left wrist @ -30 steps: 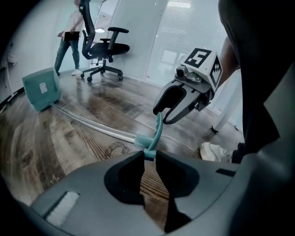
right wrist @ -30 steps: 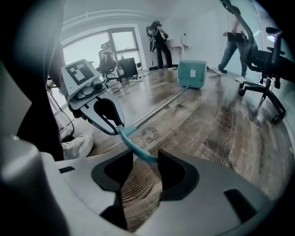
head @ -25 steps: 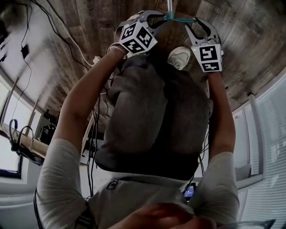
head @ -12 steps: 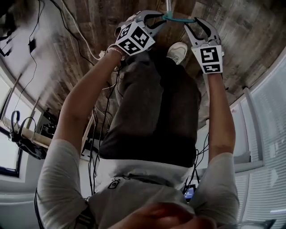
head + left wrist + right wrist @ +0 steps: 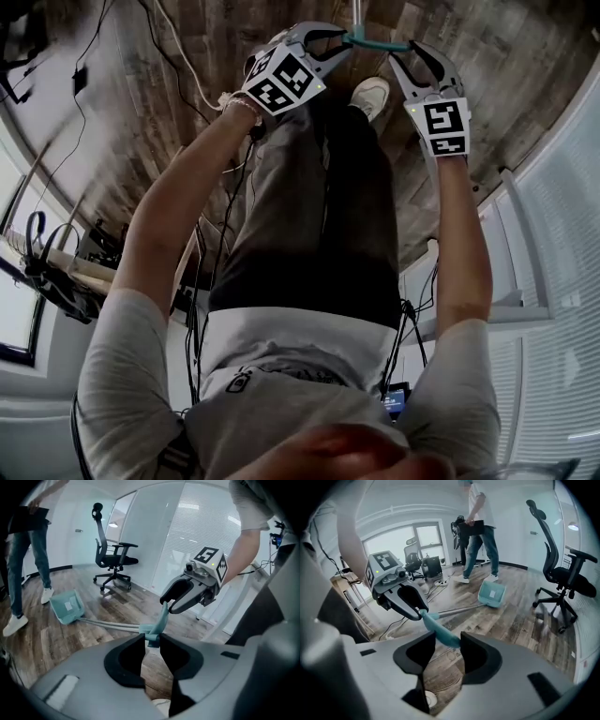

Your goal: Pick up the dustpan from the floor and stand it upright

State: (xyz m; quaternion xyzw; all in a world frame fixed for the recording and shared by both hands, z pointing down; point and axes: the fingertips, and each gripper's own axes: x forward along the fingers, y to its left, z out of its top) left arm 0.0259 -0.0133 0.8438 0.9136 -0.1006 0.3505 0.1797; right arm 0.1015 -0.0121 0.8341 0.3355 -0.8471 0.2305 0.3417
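Wood-plank floor (image 5: 42,644) throughout, glass partition (image 5: 154,531) beyond. Bystander in jeans (image 5: 480,541) at 12 o'clock in the right gripper view. Black swivel office chair (image 5: 115,562) at 11 o'clock in the left gripper view. Long-handled teal plastic dustpan (image 5: 110,624) carried by its grip end, that end raised, scoop end low and far. Long axis lies at a shallow slope, closer to level than upright. From the left gripper's jaws it runs out toward 9 o'clock. Seen from the right gripper's jaws the scoop sits toward 1 o'clock. In the head view the axis leaves the top edge at 12 o'clock. Grey metal shaft (image 5: 457,610) straight. Teal open-fronted scoop (image 5: 67,606) low by the boards, just beside the bystander's white shoe (image 5: 46,595); floor contact not clear. Pale square label (image 5: 493,592) on the scoop; contents, if any, too small to make out. Curved teal grip (image 5: 375,40) bridges the two tools. Left gripper (image 5: 152,638): jaws narrow, just been easing apart, with the teal collar (image 5: 150,631) at the shaft joint filling the gap between them. Right gripper (image 5: 447,637): jaws somewhat wider, closed on the grip's free end, which crosses the gap slantwise.
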